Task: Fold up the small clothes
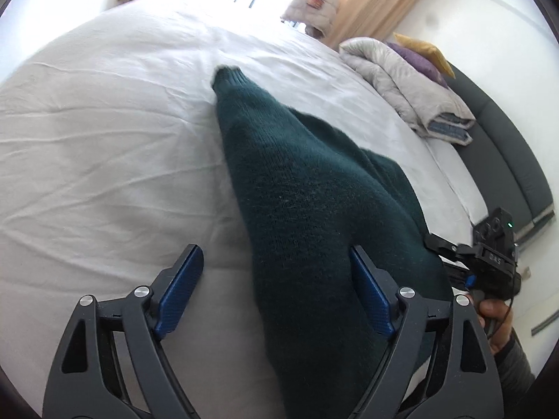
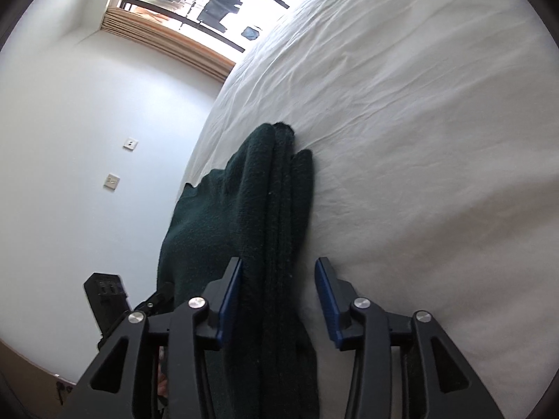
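Left wrist view looks down on a dark green knit sweater [image 1: 314,202] lying on the white sheet of the bed [image 1: 104,146], already doubled lengthwise into a long narrow strip, with a ribbed cuff [image 1: 227,76] pointing toward the window end. The left gripper [image 1: 276,289] has its blue pads spread wide; one pad rests against the near part of the knit, the other stands clear over bare sheet, so nothing is pinched. From the right wrist view the right gripper [image 2: 279,300] is about half open and straddles the stacked edges of the sweater [image 2: 265,209], which runs along the bed's edge by the wall; its left pad brushes the fabric, but the pads don't clamp it. I'd say the lengthwise fold is laid down and let go, leaving the crosswise fold into a compact bundle. A grey folded quilt [image 1: 408,83] sits at the headboard side.
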A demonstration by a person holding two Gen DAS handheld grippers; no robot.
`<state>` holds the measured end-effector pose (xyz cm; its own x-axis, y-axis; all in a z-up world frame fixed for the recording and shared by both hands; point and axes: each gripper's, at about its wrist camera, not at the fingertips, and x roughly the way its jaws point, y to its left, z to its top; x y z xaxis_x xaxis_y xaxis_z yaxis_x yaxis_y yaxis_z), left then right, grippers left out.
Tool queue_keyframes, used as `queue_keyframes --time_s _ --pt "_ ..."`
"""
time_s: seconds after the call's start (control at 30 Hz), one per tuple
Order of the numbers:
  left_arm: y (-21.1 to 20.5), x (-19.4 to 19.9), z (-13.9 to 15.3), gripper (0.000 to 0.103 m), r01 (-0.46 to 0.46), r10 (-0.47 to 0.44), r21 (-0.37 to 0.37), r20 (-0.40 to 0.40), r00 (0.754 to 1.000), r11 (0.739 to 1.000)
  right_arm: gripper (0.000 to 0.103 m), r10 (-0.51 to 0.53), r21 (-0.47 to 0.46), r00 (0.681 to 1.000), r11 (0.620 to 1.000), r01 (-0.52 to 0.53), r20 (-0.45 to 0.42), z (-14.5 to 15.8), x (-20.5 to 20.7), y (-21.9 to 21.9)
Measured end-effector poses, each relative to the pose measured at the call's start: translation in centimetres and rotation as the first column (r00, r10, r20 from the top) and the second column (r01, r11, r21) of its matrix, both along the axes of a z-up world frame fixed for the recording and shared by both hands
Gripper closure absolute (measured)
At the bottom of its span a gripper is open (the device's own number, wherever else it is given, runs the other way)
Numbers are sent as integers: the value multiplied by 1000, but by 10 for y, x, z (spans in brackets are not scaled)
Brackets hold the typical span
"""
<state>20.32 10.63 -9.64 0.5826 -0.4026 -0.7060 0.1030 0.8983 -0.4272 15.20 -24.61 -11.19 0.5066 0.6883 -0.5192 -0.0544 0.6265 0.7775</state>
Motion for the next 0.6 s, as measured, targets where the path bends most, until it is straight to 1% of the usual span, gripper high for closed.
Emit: queue_keyframes --time_s 0.03,0.07,0.13,0.17,0.2,0.23,0.27,0.3,0.33,0.37,0.4,0.43,0.47,0.5,0.57,0.6 --pt "-1 -1 7 19 -17 17 26 19 1000 1000 53 -18 -27 1000 999 18 10 7 -4 -3" --pt "-1 -9 19 19 -53 48 82 64 997 995 53 -37 -47 999 998 37 16 12 -8 -6" --pt "-5 -17 40 19 -88 65 150 149 987 985 53 -55 -80 997 995 59 48 29 -14 -9" --pt "-8 -18 51 19 -93 61 168 186 981 982 56 -45 -64 996 997 49 76 37 -14 -7" --pt "-15 -15 61 19 -77 39 177 209 977 981 61 -22 -30 995 999 25 101 44 -13 -3" --pt "-22 -11 66 19 -51 10 185 215 976 981 63 12 4 992 1000 -13 129 52 -9 5" --pt "-32 -3 68 19 -16 -26 197 209 978 980 64 44 19 987 999 -48 152 57 -6 12" --pt "-43 7 65 22 10 -54 226 187 981 974 65 75 23 983 997 -80 169 63 1 27" --pt "-51 16 58 23 24 -70 270 161 984 963 67 108 25 980 993 -114 167 61 7 37" --pt "-59 24 48 24 41 -82 302 125 989 952 67 129 32 981 990 -135 146 54 15 44" --pt "-65 32 37 26 53 -84 325 83 993 944 71 130 34 985 990 -135 113 44 21 48" --pt "-69 38 26 25 54 -78 344 57 995 937 79 126 28 990 991 -128 59 28 30 52" --pt "-69 41 19 24 47 -69 338 54 996 940 93 121 24 992 992 -122 34 15 32 51" --pt "-65 42 17 22 37 -57 316 54 997 948 103 108 30 994 994 -109 31 6 32 47" --pt "-60 42 16 20 28 -45 294 52 998 955 103 77 117 997 990 -80 30 -6 29 34" --pt "-61 39 17 20 21 -42 301 63 997 954 103 67 140 997 988 -71 32 -8 25 30"
